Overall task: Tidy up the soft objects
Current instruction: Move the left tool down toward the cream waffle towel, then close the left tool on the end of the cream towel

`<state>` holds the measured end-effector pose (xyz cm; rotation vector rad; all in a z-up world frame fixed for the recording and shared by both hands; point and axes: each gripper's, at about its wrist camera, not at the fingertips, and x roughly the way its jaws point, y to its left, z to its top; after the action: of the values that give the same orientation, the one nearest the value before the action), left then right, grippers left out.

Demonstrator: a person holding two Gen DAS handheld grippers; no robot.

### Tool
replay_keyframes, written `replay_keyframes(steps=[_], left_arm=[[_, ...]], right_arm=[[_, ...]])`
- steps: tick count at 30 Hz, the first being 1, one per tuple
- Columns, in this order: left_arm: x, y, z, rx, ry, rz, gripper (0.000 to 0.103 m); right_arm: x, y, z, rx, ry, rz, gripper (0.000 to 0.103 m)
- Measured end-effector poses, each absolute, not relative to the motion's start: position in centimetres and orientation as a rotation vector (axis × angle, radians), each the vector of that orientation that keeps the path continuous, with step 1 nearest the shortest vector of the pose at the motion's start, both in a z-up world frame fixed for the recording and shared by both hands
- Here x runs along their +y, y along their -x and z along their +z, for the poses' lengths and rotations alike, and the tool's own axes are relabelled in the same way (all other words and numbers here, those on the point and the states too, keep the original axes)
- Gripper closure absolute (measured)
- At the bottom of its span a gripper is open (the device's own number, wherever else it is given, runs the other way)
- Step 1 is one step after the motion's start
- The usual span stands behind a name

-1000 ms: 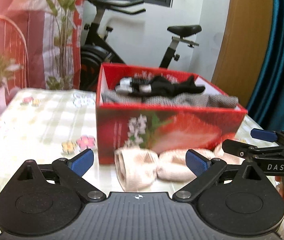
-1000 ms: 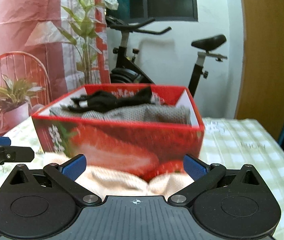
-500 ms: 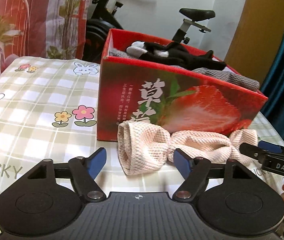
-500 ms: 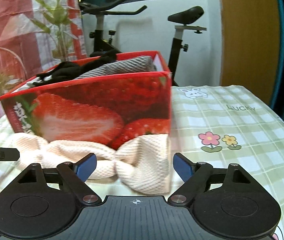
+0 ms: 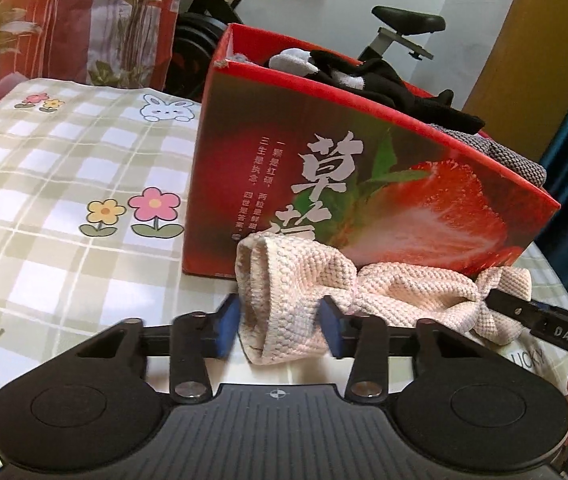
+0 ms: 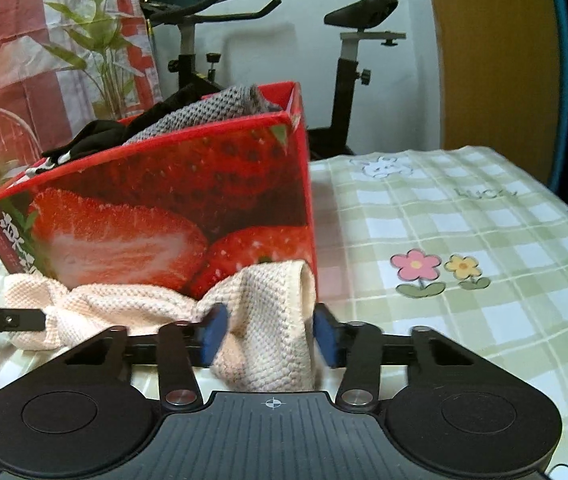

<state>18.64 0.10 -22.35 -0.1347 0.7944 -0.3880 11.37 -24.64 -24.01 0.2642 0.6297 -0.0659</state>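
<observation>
Closing in from both ends, the two grippers are pinching the cream waffle-knit cloth [image 5: 400, 292] lying on the checked tablecloth [image 5: 43, 184]. The left gripper [image 5: 279, 326] is sitting with its blue pads [image 5: 227, 328] hard against one bunched end of the cloth; its jaws have just been narrowing, and the fabric is bulging between them. Over on the other end, the right gripper [image 6: 269, 330] is doing the same, its jaws also freshly drawn in, with its pads [image 6: 326, 334] squeezing the folded end of the cream waffle-knit cloth [image 6: 267, 320]. In the left wrist view the right gripper's black finger [image 5: 532, 316] is poking in from the right edge, touching the far end of the cloth.

Just behind, the cloth is lying against the front wall of the red cardboard box printed with strawberries [image 5: 384, 200], which is standing upright on the table. Inside it, a grey knitted textile [image 6: 203, 114] is heaping above the rim at one end, and a black-and-white soft item [image 5: 364, 76] is sprawling across the top.

To the left of the box the tablecloth is running bare past the printed flowers; to its right, in the right wrist view, the checked tablecloth [image 6: 484, 240] is stretching open to the table edge. Beyond, a black exercise bike [image 6: 344, 60] is standing by the white wall.
</observation>
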Motion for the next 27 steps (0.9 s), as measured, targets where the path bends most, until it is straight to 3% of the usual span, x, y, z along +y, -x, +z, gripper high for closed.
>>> replay_keyframes(steps=[1,4,16,27], left_arm=[[0.0,-18.6,-22.4,0.791,0.131,-0.393,0.083],[-0.1,-18.3,-22.6,0.774,0.126,-0.402,0.089],[0.3,-16.7,-21.4,0.729,0.107,-0.401,0.091],[0.3,-14.8,-18.2,0.652,0.064,-0.418,0.091]], right_arm=[[-24.7,-11.4,-24.1,0.630,-0.265,-0.056,0.072],[-24.8,-11.4,-24.4,0.642,-0.273,-0.043,0.089],[-24.7,-10.7,-23.9,0.627,-0.305,0.008,0.092],[-24.2,-8.6,-19.9,0.547,-0.297,0.030,0.093]])
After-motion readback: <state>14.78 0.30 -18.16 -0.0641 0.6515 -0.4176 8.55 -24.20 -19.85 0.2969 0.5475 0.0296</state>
